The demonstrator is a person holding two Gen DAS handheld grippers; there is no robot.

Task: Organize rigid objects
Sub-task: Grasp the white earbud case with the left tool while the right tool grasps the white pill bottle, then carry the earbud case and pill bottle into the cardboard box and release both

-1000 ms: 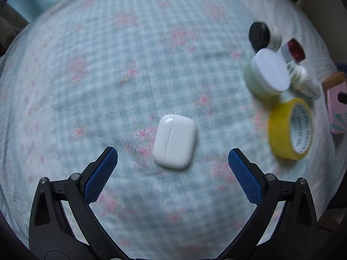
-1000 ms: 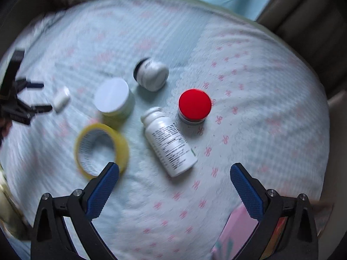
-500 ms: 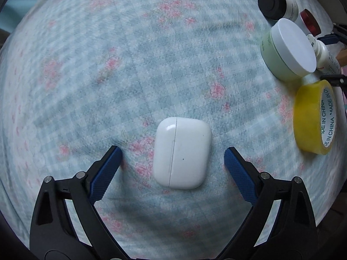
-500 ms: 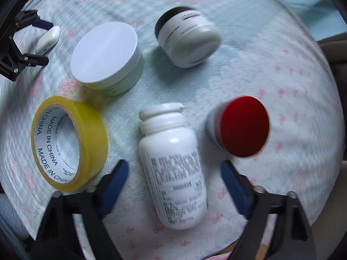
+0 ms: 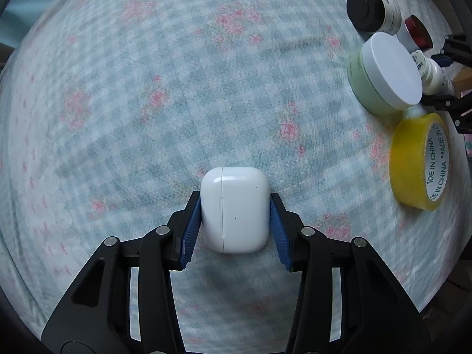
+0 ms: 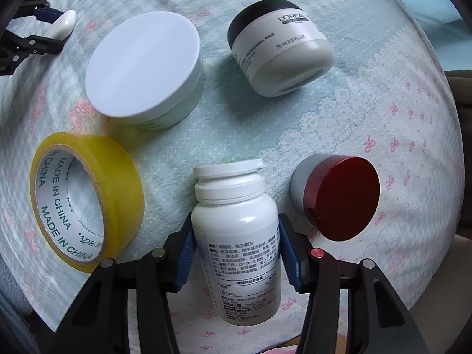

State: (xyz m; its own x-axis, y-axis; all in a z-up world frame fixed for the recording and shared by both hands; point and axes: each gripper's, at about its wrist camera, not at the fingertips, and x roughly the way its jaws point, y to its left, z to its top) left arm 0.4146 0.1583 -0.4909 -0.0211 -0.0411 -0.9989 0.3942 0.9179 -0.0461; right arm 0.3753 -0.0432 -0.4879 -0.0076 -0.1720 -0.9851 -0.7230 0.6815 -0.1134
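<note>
My left gripper [image 5: 235,221] is shut on a white earbud case [image 5: 235,209] that lies on the patterned bedspread [image 5: 177,103]; both blue pads press its sides. My right gripper [image 6: 236,250] is shut on a white pill bottle [image 6: 237,236] lying on its side, cap pointing away. In the right wrist view the left gripper and the case [image 6: 63,23] show at the far left. In the left wrist view the bottle [image 5: 432,72] and the right gripper's fingers [image 5: 439,100] show at the right edge.
Around the bottle lie a yellow tape roll [image 6: 85,200], a green jar with a white lid [image 6: 144,67], a black-lidded L'Oreal jar [image 6: 280,47] and a red-lidded jar [image 6: 339,197]. The same group sits at the right in the left wrist view, with the tape roll [image 5: 419,162] nearest.
Both grippers moved down and closed. The left one now clamps the earbud case, the right one clamps the pill bottle; both were open around them before.
</note>
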